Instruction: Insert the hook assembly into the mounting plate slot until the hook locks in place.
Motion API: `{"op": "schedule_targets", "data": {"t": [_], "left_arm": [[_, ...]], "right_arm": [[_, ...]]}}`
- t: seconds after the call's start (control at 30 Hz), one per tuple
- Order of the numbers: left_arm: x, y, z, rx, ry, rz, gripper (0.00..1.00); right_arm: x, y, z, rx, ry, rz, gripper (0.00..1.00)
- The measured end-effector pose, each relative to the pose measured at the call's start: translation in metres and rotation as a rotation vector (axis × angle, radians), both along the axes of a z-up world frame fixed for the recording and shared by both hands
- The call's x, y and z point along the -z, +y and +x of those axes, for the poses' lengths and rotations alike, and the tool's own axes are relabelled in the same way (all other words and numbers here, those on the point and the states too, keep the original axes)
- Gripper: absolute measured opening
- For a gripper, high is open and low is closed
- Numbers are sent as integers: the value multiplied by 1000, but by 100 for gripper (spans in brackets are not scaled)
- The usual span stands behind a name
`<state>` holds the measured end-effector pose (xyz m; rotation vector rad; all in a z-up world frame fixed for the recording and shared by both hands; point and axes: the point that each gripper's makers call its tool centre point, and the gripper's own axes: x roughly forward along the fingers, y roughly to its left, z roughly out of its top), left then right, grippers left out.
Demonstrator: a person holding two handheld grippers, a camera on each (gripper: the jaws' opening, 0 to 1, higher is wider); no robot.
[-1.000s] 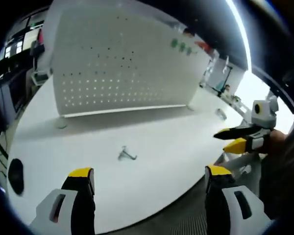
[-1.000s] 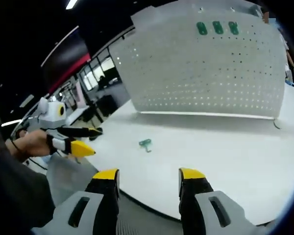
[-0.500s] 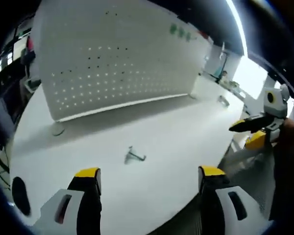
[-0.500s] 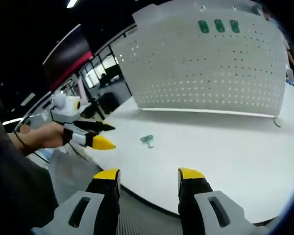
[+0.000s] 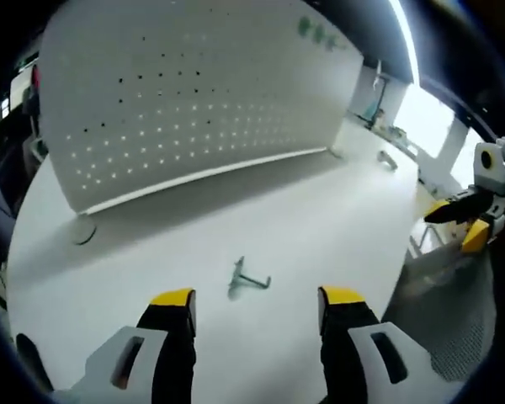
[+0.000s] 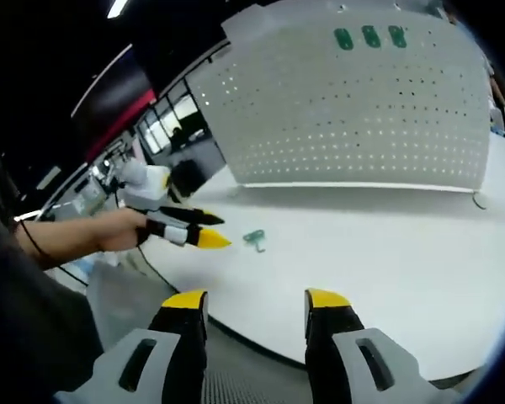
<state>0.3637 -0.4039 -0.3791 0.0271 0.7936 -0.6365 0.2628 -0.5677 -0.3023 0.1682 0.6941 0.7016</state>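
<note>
hook [image 5: 248, 278] flat on table [image 5: 337, 219], long axis sideways betw spread left fingers [image 5: 175, 301]

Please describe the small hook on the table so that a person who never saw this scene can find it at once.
Start from the big white perforated board standing upright on the white table. In front of it, apart from it, the hook lies alone on the bare tabletop, just beyond the left hand-held gripper. It is a small greenish piece, unlike the three green items mounted high on the board.

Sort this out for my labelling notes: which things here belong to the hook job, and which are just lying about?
Job:
hook
perforated plate
left gripper
right gripper

Lying about:
three green pieces on the plate
white table
</note>
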Motion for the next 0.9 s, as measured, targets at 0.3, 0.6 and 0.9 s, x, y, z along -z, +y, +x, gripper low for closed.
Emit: {"op": "schedule_targets", "data": {"t": [0.3, 0.6, 0.9], "left_arm": [[21, 2, 9, 6, 29, 30, 43], [33, -1, 19, 9, 41, 73, 29], [42, -8, 23, 64, 48, 129, 16]], "right_arm": [[1, -6, 1, 25, 6, 9, 44], [2, -7, 2, 34, 11, 9, 44], [3, -12, 4, 53, 14, 17, 43]]}}
